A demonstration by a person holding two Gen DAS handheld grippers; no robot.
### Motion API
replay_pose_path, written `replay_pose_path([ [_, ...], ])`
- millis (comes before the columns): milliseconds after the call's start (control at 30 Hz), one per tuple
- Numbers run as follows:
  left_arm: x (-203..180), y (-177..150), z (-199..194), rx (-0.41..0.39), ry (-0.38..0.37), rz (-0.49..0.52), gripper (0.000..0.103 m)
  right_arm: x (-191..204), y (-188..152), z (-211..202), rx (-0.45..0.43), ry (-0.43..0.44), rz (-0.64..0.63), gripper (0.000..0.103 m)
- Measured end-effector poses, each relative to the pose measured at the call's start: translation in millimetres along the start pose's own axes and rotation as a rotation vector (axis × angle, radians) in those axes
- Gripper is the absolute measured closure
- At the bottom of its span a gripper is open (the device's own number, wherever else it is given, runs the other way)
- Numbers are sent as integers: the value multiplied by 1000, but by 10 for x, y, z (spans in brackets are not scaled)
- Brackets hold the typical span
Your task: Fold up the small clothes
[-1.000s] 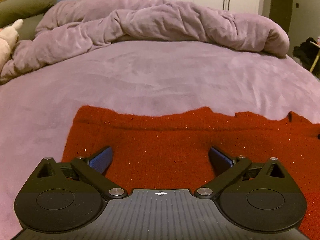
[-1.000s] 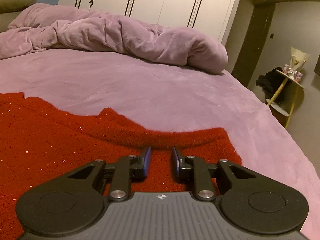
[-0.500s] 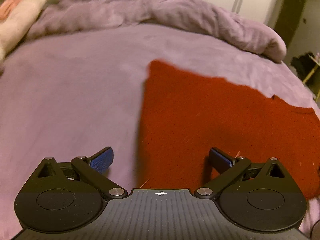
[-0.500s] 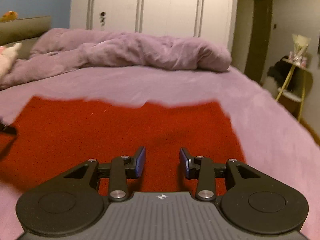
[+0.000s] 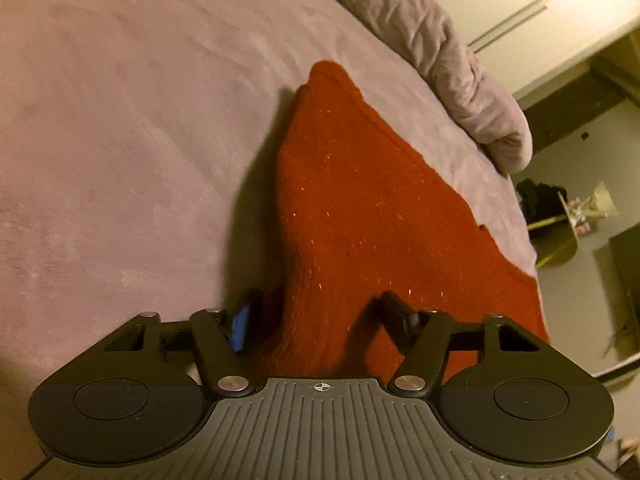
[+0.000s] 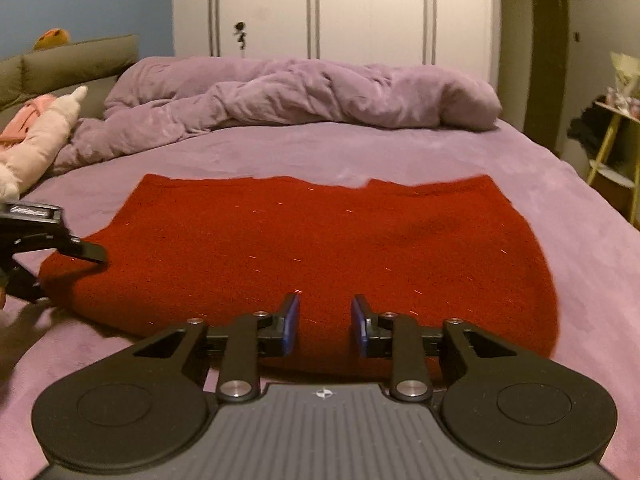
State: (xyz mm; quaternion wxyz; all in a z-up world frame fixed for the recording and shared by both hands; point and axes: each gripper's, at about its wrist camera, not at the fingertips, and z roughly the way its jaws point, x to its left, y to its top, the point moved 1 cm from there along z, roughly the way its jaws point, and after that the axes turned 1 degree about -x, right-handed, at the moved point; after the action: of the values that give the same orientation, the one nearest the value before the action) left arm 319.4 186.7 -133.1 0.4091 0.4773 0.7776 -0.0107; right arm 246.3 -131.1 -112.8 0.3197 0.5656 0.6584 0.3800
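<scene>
- A red knitted garment (image 6: pixel 304 248) flecked with glitter thread lies spread flat on a bed (image 6: pixel 360 152) covered in a mauve plush sheet.
- The left claw (image 5: pixel 316 316) straddles the garment's near left corner, its jaws closing around a raised fold of the knit that stands between them.
- The right claw (image 6: pixel 325 326) hovers at the garment's near edge, jaws closing and narrowly parted, with no cloth caught between the blue pads (image 6: pixel 291 326).
- Beyond the garment a rumpled mauve duvet (image 6: pixel 300 92) is heaped along the far side, before white wardrobe doors (image 6: pixel 320 8).
</scene>
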Motion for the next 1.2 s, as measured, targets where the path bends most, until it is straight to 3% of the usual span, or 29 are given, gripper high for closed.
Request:
replay_pose_path([
  [67,20,38,27,3,-11,-25,54,109,11,53,3,11,-10,83],
  [133,13,46,-1,-6,-52,-37,62,219,35,100,-10,18,-19,85],
  [200,14,47,-27,-25,-77,-38,63,332,83,155,-42,12,-45,86],
  [300,32,44,39,-12,-53,-40,60,469,174,361,-71,-49,-79,91],
  [400,78,54,93,-5,-60,-67,57,527,124,634,-23,-82,-117,93],
  [467,95,70,129,-2,-65,-84,57,583,-51,796,34,-89,-207,93],
  [567,93,68,134,-11,-62,-72,63,649,-65,764,34,-96,-294,94],
  [700,61,51,50,-34,-70,-57,68,697,-19,490,-87,-68,-283,94],
  [933,-20,97,-12,-33,-69,-11,69,723,75,603,-134,-123,-284,94],
  [1100,-25,102,29,-32,-70,-36,70,774,17,945,-32,-119,-383,93],
  [1200,-77,104,-21,-46,-72,-26,71,747,107,924,-5,-90,-357,93],
])
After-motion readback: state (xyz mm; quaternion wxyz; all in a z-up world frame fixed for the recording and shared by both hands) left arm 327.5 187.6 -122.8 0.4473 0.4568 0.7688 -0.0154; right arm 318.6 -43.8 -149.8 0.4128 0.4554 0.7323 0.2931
